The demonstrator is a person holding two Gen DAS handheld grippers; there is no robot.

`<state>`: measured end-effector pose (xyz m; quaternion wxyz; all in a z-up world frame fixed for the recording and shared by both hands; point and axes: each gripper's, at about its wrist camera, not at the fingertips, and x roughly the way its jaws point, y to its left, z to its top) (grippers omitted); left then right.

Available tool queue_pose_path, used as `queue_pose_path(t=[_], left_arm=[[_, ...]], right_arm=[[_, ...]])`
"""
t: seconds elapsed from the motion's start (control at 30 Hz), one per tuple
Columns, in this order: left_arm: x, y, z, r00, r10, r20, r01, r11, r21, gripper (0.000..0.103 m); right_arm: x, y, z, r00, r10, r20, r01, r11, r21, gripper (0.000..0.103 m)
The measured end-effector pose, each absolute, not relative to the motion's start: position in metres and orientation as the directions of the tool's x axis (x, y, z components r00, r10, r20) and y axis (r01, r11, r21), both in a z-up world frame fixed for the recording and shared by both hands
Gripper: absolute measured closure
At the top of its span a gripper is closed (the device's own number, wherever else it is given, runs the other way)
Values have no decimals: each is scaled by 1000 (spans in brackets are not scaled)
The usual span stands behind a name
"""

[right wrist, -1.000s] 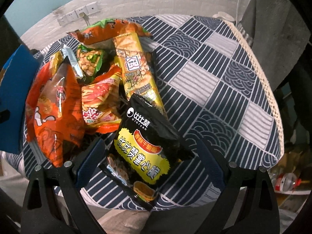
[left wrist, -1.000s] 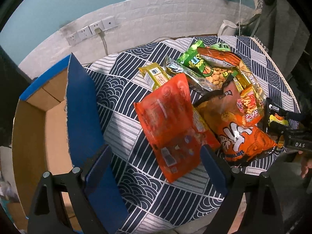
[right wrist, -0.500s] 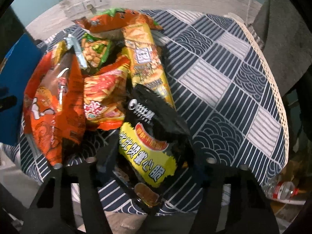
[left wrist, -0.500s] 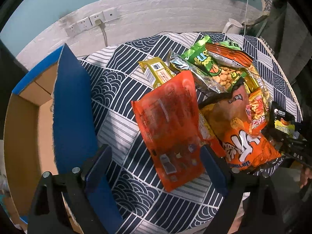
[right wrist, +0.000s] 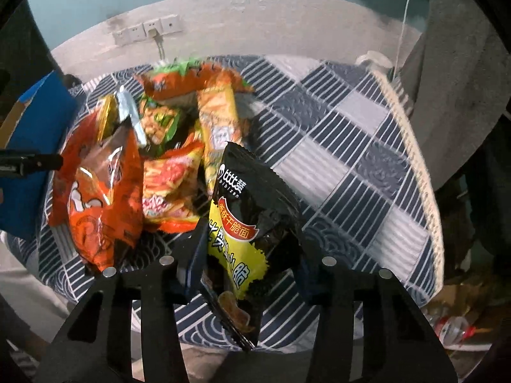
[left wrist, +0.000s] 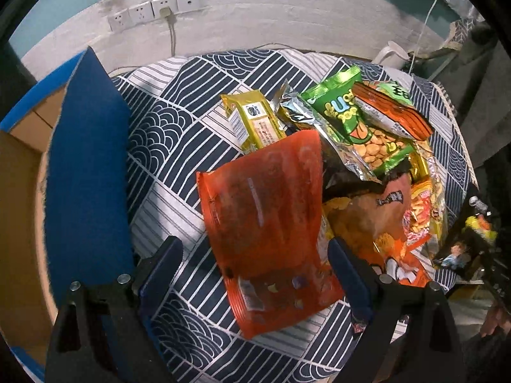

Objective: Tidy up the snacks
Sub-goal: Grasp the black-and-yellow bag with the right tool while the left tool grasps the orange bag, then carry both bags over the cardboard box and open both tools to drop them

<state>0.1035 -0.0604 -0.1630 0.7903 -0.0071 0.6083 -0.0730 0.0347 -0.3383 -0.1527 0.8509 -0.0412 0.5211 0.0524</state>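
A flat orange snack bag [left wrist: 265, 217] lies on the patterned tablecloth [left wrist: 179, 146]. My left gripper [left wrist: 255, 258] hangs open over its near end, one finger on each side and neither touching. Behind the orange bag lies a pile: a yellow bar pack [left wrist: 255, 121], a green peanut bag [left wrist: 361, 127] and a big orange chips bag [left wrist: 377, 220]. My right gripper [right wrist: 250, 255] is closing on a black and yellow snack bag [right wrist: 252, 198]. The bag is crumpled between the pads and raised off the cloth. It also shows at the right of the left wrist view as the black bag [left wrist: 463, 249].
An open cardboard box [left wrist: 19, 191] with a blue flap [left wrist: 86, 166] stands at the table's left side. A white kettle [left wrist: 391, 56] and wall sockets [left wrist: 153, 9] are at the back. The table's right half [right wrist: 351, 146] is bare cloth. A bottle [right wrist: 453, 332] lies on the floor.
The right jaws went from wide open to pressing the black bag, which crumpled and rose. The left gripper sank closer over the orange bag, still open.
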Motion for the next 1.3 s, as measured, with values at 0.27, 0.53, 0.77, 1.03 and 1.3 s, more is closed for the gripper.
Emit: queue_pose_path(t=[0.27,0.53,0.77,1.03,1.3], left_arm=[[114,-63,-185,183,-130,-974,84,990,-116,10],[116,-55,-195,178,-196,-964,64,980,-187,25],[111,-62,-181,213,-250,-944,157,963,-220,65],[103,-56,-164,265,-236,-935,189,964,-190,81],[88,-41,-146,304,-217,-928,188,968,-165,81]], right_arm=[[46,-334,-141,492,46,-869,-164,986,-41,56],[52,-332,-142,493,67,-868,-178,984,-26,56],[52,-327,-136,502,72,-862,-185,982,-26,56],[49,-315,-126,522,72,-850,-211,976,-47,56],[45,-299,-110,547,78,-833,-243,967,-69,56]])
